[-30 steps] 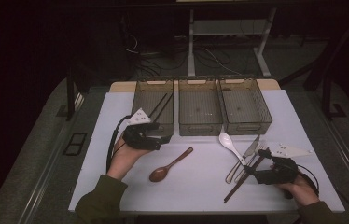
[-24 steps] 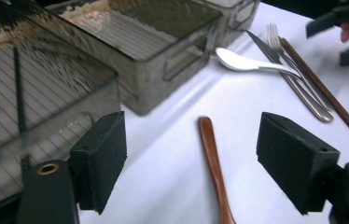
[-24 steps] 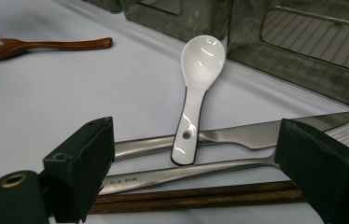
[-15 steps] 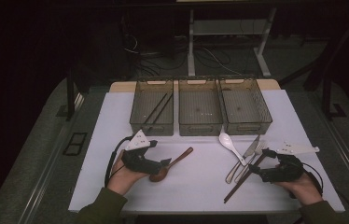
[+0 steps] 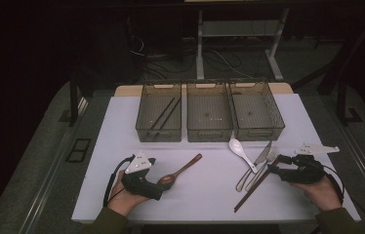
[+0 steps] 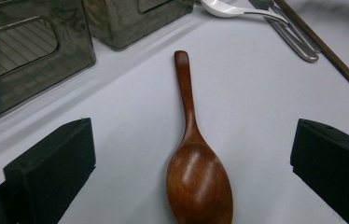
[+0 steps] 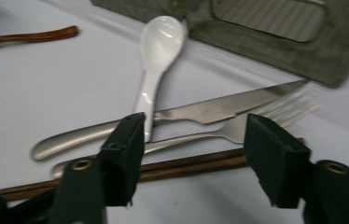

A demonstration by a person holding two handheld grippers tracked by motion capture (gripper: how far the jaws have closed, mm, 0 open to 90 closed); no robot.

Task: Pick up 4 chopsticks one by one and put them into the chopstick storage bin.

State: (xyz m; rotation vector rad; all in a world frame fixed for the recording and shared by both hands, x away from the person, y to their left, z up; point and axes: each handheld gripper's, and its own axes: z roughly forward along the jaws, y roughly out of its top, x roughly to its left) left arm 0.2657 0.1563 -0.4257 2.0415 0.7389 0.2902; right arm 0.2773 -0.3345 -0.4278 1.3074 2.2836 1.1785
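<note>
**Jaws spread on both sides, spoon and chopsticks waiting between them**

Jaws first: I am seeing my left gripper [image 5: 163, 187] standing wide, its jaws having just been opening, with the wooden spoon [image 6: 196, 168] lying flat on the sheet between them and neither pad touching it. On my right gripper [image 5: 272, 165] the jaws have just been closing, yet they are standing apart, gripping nothing; in the right gripper view the dark chopsticks [image 7: 182, 168] are running across the gap just behind the jaw tips, and I cannot tell whether a pad is touching them.

Working down from the biggest things: the table [image 5: 122, 126] is lying under a white sheet. Along its far side three clear bins are sitting in a row, nearly touching: the left bin [image 5: 158, 131] is holding a pair of dark sticks leaning along its floor, the middle bin [image 5: 209, 132] and the right bin [image 5: 258, 130] are showing bare floors.

Nearer me, the wooden spoon is lying with its bowl at my left gripper and its handle pointing away toward the bins. At my right side a cluster is lying together: the chopsticks slanting nearest me, the steel knife [image 7: 196, 112] and fork [image 7: 238, 130] side by side behind them, and the white ceramic spoon [image 7: 156, 56] resting with its handle across the knife, its bowl close to the right bin.
</note>
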